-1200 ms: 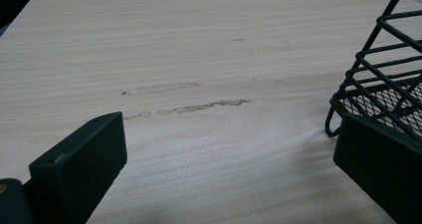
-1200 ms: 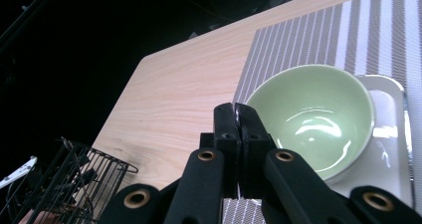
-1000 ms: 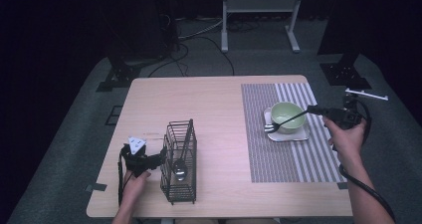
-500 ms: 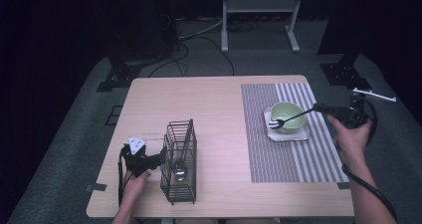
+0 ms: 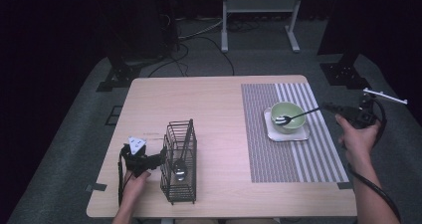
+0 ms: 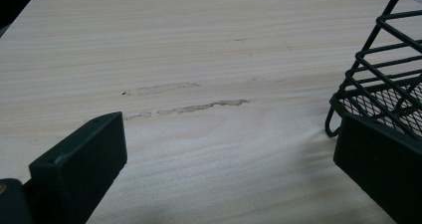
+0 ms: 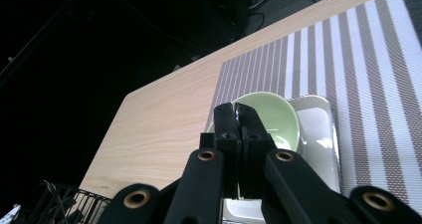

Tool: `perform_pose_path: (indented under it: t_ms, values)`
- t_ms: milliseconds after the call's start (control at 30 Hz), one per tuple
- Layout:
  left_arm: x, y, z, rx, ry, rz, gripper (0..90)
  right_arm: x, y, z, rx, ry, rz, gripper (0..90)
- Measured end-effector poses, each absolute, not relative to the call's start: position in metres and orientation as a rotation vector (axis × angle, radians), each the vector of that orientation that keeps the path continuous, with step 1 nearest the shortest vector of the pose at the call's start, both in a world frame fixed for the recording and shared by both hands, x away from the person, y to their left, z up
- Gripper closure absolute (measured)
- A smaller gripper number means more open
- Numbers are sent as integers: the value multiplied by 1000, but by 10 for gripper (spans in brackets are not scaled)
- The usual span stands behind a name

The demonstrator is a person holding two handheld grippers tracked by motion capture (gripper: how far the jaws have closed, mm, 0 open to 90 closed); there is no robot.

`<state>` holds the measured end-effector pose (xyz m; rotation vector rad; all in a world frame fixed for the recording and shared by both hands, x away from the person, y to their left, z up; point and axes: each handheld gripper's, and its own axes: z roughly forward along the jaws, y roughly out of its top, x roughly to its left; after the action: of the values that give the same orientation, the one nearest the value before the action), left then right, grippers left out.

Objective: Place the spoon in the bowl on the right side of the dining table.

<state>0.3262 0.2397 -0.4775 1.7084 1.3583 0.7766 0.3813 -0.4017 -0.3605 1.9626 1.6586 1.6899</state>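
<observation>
Tabletop: fork (image 5: 294,117) in green bowl (image 5: 286,116), utensils in wire caddy (image 5: 179,164).

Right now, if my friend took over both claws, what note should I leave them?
Right claw: shut on the fork handle, with the fork's head resting inside the green bowl.
Left claw: open, holding nothing, low on the table beside the wire caddy.
The bowl sits on the white tray on the striped placemat. One utensil already stands in the caddy.
Done: fork gripped. Probably left: carry it over and drop it into the caddy.
</observation>
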Motion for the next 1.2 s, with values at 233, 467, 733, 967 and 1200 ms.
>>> perform_pose_path:
  t_ms: [233, 467, 733, 967, 1200]
  values:
    - [326, 239, -477, 1715, 1356, 780, 0, 380, -408, -366, 1969, 1626, 1693, 886]
    - [326, 239, -477, 1714, 1356, 781, 0, 380, -410, -369, 1983, 1608, 1695, 886]
    - [326, 239, -477, 1715, 1354, 785, 0, 380, -412, -375, 1998, 1592, 1686, 886]
    - [326, 239, -477, 1716, 1354, 786, 0, 379, -414, -379, 2005, 1587, 1675, 886]
    - [326, 239, -477, 1715, 1355, 784, 0, 379, -415, -384, 2019, 1576, 1670, 886]
